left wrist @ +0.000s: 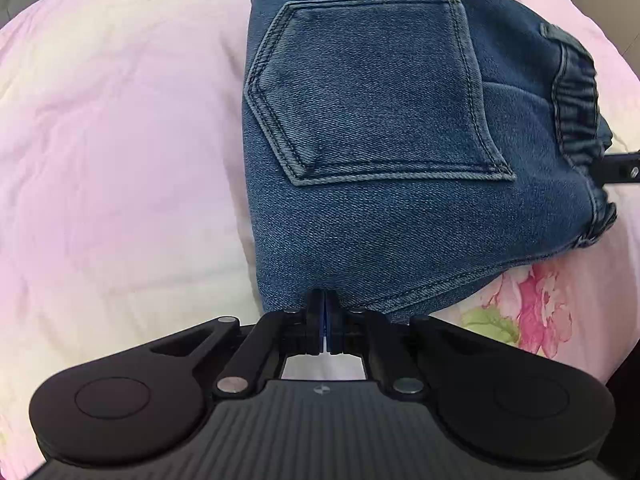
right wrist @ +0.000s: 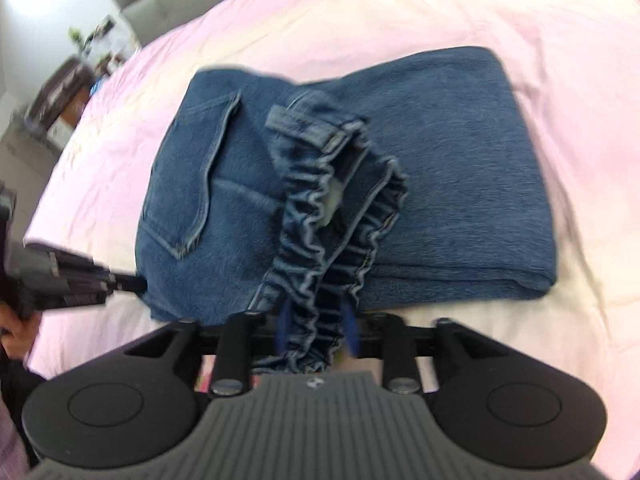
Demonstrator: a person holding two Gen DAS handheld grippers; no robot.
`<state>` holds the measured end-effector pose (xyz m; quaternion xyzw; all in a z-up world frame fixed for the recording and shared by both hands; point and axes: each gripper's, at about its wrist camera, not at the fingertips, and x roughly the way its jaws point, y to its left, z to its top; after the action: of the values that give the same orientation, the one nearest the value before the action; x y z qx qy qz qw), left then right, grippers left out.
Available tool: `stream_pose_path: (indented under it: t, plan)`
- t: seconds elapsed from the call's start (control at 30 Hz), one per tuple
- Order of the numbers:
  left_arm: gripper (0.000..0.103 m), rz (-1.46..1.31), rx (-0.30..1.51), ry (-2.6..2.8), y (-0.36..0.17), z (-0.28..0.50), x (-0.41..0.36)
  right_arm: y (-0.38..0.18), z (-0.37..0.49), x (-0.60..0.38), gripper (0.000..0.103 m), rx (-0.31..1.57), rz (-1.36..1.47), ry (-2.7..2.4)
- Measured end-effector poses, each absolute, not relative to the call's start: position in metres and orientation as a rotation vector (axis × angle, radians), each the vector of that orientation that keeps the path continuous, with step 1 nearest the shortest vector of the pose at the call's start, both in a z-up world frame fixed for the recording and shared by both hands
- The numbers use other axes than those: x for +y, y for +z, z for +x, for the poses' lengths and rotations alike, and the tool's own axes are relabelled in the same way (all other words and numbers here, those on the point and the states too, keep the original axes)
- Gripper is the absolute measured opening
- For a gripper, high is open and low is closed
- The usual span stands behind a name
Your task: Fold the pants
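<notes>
Blue denim pants lie folded on the pink bedspread, back pocket up. My left gripper is shut on the pants' near edge. In the right wrist view the pants lie in a thick fold, and their elastic waistband rises toward my right gripper. The waistband passes between that gripper's fingers, which stand apart; whether they pinch it I cannot tell. The left gripper also shows at the pants' left edge in the right wrist view. The right gripper shows as a black bar at the far right of the left wrist view.
The pink bedspread has a flower print near the front right. A grey headboard or sofa and a cluttered side table stand beyond the bed's far left edge.
</notes>
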<state>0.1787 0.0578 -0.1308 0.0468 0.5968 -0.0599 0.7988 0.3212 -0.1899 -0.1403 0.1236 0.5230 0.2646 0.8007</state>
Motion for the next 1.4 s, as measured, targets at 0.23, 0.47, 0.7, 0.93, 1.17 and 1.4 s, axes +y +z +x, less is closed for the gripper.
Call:
stream_pose_path:
  t: [0.23,0.47,0.7,0.93,1.17,1.4]
  plan:
    - [0.006,0.086,1.294,-0.144,-0.139,0.185,0.057,-0.137,0.355,-0.218,0.063,1.077,0.574,0.492]
    - [0.006,0.058,1.302,-0.159,-0.148,0.188,0.065,-0.159,0.385,-0.211,0.063,1.126,0.667,0.495]
    - [0.006,0.047,1.307,-0.163,-0.146,0.191,0.068,-0.169,0.393,-0.208,0.035,1.127,0.69,0.504]
    - [0.006,0.044,1.297,-0.136,-0.141,0.188,0.066,-0.104,0.378,-0.187,0.023,1.033,0.491,0.549]
    - [0.013,0.053,1.222,-0.138,-0.11,0.173,0.075,0.002,0.381,-0.132,0.02,0.929,0.245,0.654]
    - [0.013,-0.055,1.103,-0.142,-0.059,0.163,0.107,0.055,0.412,-0.129,0.02,0.903,0.21,0.601]
